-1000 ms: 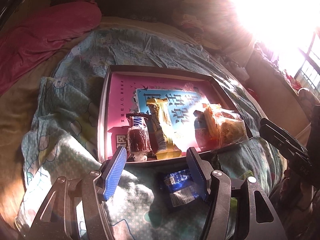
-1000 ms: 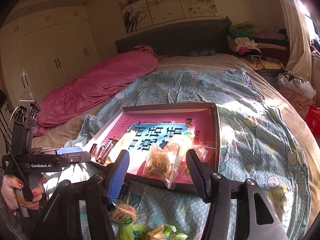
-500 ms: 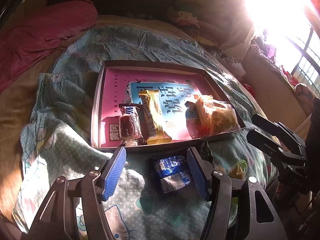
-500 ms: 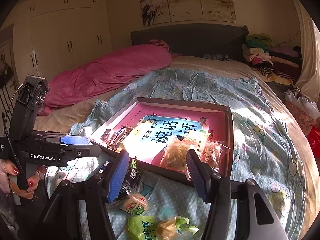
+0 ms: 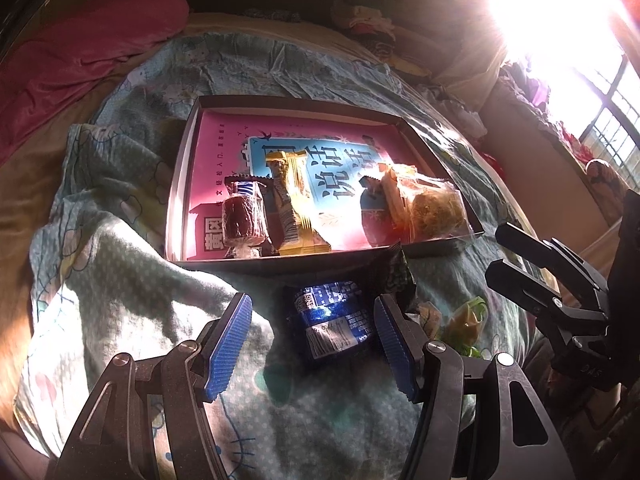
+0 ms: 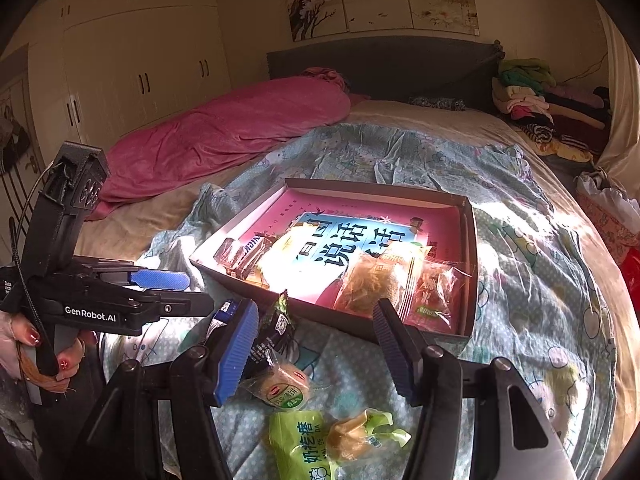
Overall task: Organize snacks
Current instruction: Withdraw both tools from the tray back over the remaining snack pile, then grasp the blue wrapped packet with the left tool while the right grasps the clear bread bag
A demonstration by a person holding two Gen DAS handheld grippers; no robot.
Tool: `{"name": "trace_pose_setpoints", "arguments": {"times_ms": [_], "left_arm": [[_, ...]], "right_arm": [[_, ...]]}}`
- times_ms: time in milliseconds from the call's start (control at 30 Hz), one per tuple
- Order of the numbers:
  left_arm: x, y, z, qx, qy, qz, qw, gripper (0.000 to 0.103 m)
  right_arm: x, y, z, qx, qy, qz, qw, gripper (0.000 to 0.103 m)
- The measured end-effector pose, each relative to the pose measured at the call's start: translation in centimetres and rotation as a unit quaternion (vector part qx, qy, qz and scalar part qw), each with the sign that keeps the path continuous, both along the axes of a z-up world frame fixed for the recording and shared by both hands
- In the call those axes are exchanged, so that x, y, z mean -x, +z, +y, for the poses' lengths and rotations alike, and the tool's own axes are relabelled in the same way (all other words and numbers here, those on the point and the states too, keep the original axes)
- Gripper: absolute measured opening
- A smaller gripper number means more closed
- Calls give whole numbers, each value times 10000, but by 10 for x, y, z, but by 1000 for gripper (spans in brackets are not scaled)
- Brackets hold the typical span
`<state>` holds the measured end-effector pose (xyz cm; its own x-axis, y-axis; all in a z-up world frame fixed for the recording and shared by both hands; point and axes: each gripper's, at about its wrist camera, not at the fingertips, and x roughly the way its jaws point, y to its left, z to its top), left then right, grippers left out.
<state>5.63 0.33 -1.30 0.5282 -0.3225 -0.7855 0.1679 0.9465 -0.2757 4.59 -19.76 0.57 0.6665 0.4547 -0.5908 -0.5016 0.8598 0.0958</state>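
Observation:
A shallow dark box (image 5: 182, 184) (image 6: 468, 264) with a pink and blue lining lies on the bed. It holds a chocolate bar (image 5: 244, 218), a yellow wafer pack (image 5: 296, 204), a red pack (image 5: 374, 216) and a clear pastry bag (image 5: 430, 208) (image 6: 372, 280). Outside its near edge lie a blue packet (image 5: 332, 322), a dark green packet (image 6: 276, 328), a round cake pack (image 6: 282, 390) and green packs (image 6: 308, 444). My left gripper (image 5: 312, 346) is open above the blue packet. My right gripper (image 6: 316, 350) is open above the loose packs.
A patterned blue quilt (image 6: 532, 280) covers the bed. A pink blanket (image 6: 224, 136) lies at the far left. Folded clothes (image 6: 536, 96) are piled at the headboard's right. Strong sunlight from a window (image 5: 560, 12) glares over the right side.
Both grippers have drawn back and lower toward the bed's near edge. The loose packets outside the box have come into fuller view. Both stay open.

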Motion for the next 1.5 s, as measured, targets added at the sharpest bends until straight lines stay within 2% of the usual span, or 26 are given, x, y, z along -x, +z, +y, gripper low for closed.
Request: {"name": "trace_pose_setpoints", "arguments": {"times_ms": [533, 733, 933, 1100, 1200, 1400, 1500], "left_arm": [[4, -24, -8, 29, -20, 531, 9986, 66], [4, -31, -10, 54, -43, 597, 9982, 65], [4, -32, -11, 119, -69, 587, 9982, 65], [3, -36, -11, 224, -53, 625, 9978, 58], [1, -39, -10, 333, -11, 664, 9972, 52], [-3, -43, -10, 541, -19, 766, 9956, 50], [-5, -47, -11, 648, -5, 839, 9944, 50]], "right_arm": [[8, -20, 11, 452, 254, 436, 9977, 60], [10, -34, 24, 928, 461, 544, 9931, 60], [17, -51, 45, 1623, 723, 461, 9830, 60], [15, -65, 56, 2104, 823, 331, 9736, 60], [11, -71, 60, 2244, 841, 324, 9703, 54], [-1, -76, 60, 2122, 785, 426, 9731, 44], [-5, -77, 57, 2011, 709, 510, 9757, 43]]}}
